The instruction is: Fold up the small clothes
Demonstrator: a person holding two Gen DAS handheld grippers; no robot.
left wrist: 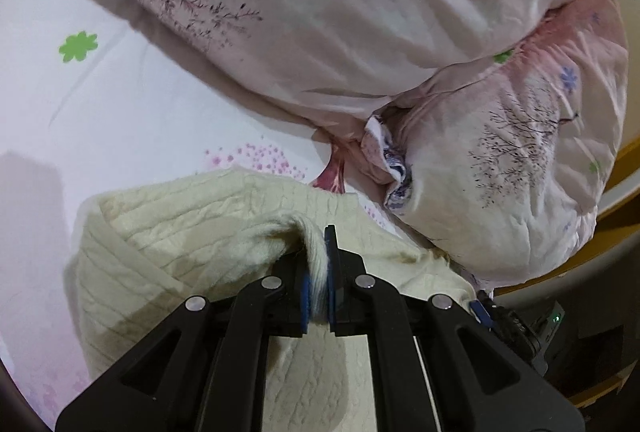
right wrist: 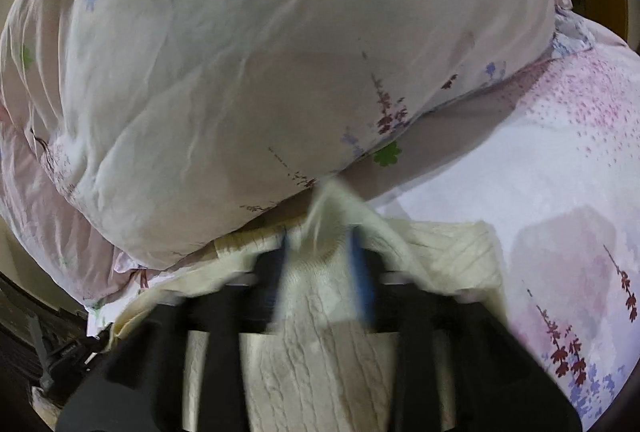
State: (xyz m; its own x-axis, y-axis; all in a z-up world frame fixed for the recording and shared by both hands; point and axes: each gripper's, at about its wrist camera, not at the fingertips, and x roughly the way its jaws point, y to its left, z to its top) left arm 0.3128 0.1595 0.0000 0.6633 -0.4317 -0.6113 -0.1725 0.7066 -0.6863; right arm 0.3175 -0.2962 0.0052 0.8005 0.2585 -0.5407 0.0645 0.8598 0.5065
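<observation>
A cream cable-knit garment point(left wrist: 180, 232) lies on the floral bed sheet. My left gripper point(left wrist: 318, 252) is shut on a pinched fold of its edge, the blue pads pressing the knit from both sides. In the right wrist view the same cream garment point(right wrist: 320, 352) lies under my right gripper point(right wrist: 322, 244), which is blurred by motion; a raised flap of the knit stands between its blue pads point(right wrist: 360, 272), which sit somewhat apart. I cannot tell whether they press the cloth.
A bulky floral duvet point(left wrist: 360, 11) is heaped just beyond the garment and also fills the right wrist view point(right wrist: 260, 71). The pink-and-white floral sheet point(left wrist: 100, 103) stretches left, and right in the right wrist view point(right wrist: 560, 191). A yellow bed frame edge point(left wrist: 624, 167) shows at the far right.
</observation>
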